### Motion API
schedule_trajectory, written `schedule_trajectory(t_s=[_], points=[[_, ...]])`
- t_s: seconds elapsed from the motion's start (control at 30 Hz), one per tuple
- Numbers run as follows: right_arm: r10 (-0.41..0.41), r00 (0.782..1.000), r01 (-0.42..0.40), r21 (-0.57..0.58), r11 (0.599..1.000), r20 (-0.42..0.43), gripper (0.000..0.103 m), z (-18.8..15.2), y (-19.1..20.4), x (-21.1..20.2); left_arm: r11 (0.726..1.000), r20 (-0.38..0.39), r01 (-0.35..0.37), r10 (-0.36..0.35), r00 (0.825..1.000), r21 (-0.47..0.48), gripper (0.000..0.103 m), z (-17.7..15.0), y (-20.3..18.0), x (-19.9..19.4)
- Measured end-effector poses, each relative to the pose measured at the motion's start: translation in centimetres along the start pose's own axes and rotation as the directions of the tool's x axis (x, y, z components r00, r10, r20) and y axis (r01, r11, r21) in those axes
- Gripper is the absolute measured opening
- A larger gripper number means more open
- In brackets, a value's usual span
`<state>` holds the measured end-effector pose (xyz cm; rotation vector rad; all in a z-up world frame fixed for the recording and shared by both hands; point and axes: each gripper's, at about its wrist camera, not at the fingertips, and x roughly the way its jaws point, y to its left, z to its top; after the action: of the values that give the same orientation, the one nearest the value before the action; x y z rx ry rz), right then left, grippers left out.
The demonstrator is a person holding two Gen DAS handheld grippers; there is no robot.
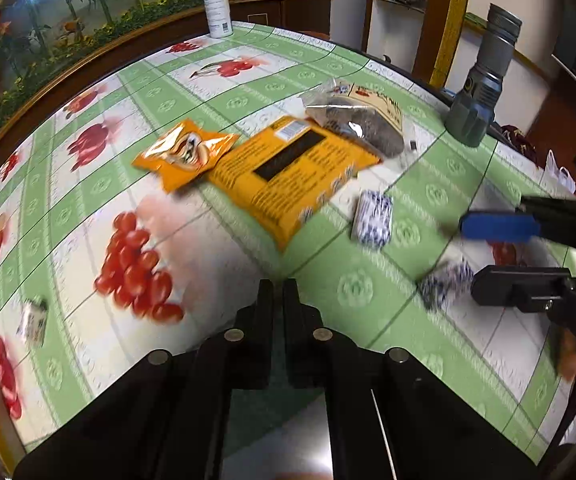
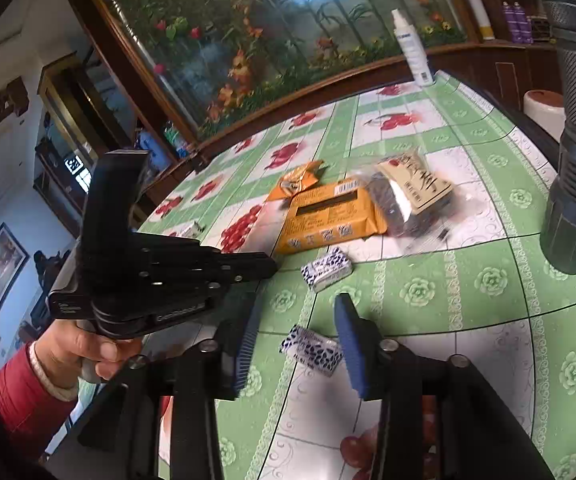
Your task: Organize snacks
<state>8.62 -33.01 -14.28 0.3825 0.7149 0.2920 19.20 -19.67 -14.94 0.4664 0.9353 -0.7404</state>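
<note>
Your right gripper (image 2: 296,344) hovers over the desk (image 2: 488,304), fingers part-open and straddling a small blue-and-white wrapped candy (image 2: 312,350), its long axis crossing the gap. Your left gripper (image 2: 266,267), fingers shut and empty, sits farther off.

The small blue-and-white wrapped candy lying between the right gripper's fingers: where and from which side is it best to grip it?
Probably across its short width, coming from above and behind as the right gripper already points. The blue-and-white candy lies flat on the tablecloth, its long side slanting across the gap, so a slight wrist turn would square the blue pads to its long edges. The jaws stand open around it, not touching.
</note>
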Motion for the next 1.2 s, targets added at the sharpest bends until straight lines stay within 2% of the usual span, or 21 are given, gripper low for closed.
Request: schedule_trajectory(t_s=[0.07, 0.13, 0.2, 0.27, 0.3, 0.37, 0.43, 0.53, 0.63, 0.67, 0.8, 0.83, 0.93, 0.97, 1.0, 1.03, 1.07, 1.2], points=[[-0.041, 0.998, 0.038, -0.06, 0.997, -0.055, 0.066, -0.1, 0.4, 0.1, 1.0, 0.006, 0.017, -0.017, 1.0, -0.023, 0.006, -0.7, 0.6, -0.8], [-0.108, 0.99, 0.094, -0.15, 0.984, -0.086, 0.066, -0.2, 0.9, 0.1, 0.996, 0.036, 0.035, -0.032, 0.999, -0.079, 0.02, -1.2, 1.6, -2.0], [-0.149, 0.984, 0.128, -0.202, 0.971, -0.093, 0.066, 0.2, 1.1, -0.1, 0.989, 0.083, 0.026, -0.013, 0.996, -0.148, 0.056, -1.5, 2.9, -3.2], [-0.174, 0.981, 0.154, -0.217, 0.964, -0.08, 0.066, 1.2, 1.0, -0.3, 0.978, 0.131, -0.022, 0.05, 0.99, -0.207, 0.069, -1.5, 4.2, -4.2], [-0.195, 0.979, 0.177, -0.212, 0.961, -0.066, 0.065, 2.0, 0.8, -0.3, 0.97, 0.147, -0.049, 0.086, 0.985, -0.24, 0.071, -1.6, 5.1, -4.6], [-0.273, 0.962, 0.263, -0.203, 0.943, -0.022, 0.068, 4.0, 0.3, -0.1, 0.948, 0.142, -0.108, 0.156, 0.977, -0.299, 0.071, -1.7, 6.9, -4.8], [-0.327, 0.945, 0.319, -0.201, 0.926, -0.009, 0.072, 6.0, -0.4, 1.2, 0.931, 0.128, -0.119, 0.172, 0.977, -0.344, 0.071, -2.1, 9.1, -4.7], [-0.428, 0.904, 0.41, -0.255, 0.876, -0.014, 0.072, 7.7, -1.0, 4.1, 0.907, 0.083, -0.18, 0.227, 0.97, -0.38, 0.071, -3.1, 11.9, -3.7], [-0.473, 0.879, 0.442, -0.276, 0.853, -0.054, 0.072, 8.1, -2.0, 6.8, 0.89, 0.061, -0.17, 0.215, 0.975, -0.423, 0.071, -4.0, 14.1, -2.5], [-0.475, 0.878, 0.442, -0.271, 0.855, -0.066, 0.073, 8.0, -2.4, 7.4, 0.888, 0.057, -0.157, 0.201, 0.978, -0.432, 0.071, -4.1, 14.6, -2.0], [-0.427, 0.902, 0.403, -0.225, 0.887, -0.07, 0.06, 7.9, -3.4, 7.6, 0.878, 0.0, -0.204, 0.227, 0.974, -0.433, 0.073, -4.3, 15.2, -0.2], [-0.42, 0.905, 0.397, -0.22, 0.891, -0.066, 0.059, 7.8, -3.5, 7.4, 0.876, 0.024, -0.199, 0.233, 0.972, -0.439, 0.073, -4.3, 15.3, -0.2], [-0.385, 0.921, 0.37, -0.19, 0.91, -0.052, 0.055, 7.5, -3.5, 6.5, 0.849, 0.019, -0.2, 0.24, 0.971, -0.489, 0.072, -4.1, 16.1, -0.1], [-0.369, 0.928, 0.356, -0.179, 0.917, -0.047, 0.054, 7.2, -3.3, 6.1, 0.838, 0.022, -0.204, 0.249, 0.968, -0.506, 0.061, -4.1, 16.4, -0.2], [-0.343, 0.938, 0.332, -0.162, 0.929, -0.044, 0.053, 6.9, -3.0, 5.6, 0.829, 0.017, -0.222, 0.268, 0.963, -0.513, 0.043, -4.2, 16.6, -0.3], [-0.306, 0.951, 0.298, -0.14, 0.944, -0.037, 0.052, 6.6, -2.7, 4.9, 0.829, 0.023, -0.216, 0.265, 0.964, -0.517, 0.032, -4.3, 16.8, -0.5], [-0.273, 0.962, 0.268, -0.124, 0.955, -0.025, 0.047, 6.3, -2.2, 4.2, 0.83, 0.029, -0.2, 0.252, 0.967, -0.521, 0.012, -4.4, 16.9, -0.7], [-0.148, 0.988, 0.15, -0.082, 0.985, 0.032, 0.046, 4.9, 0.2, 1.2, 0.841, 0.033, -0.192, 0.241, 0.97, -0.506, 0.011, -5.8, 16.1, -1.7]])
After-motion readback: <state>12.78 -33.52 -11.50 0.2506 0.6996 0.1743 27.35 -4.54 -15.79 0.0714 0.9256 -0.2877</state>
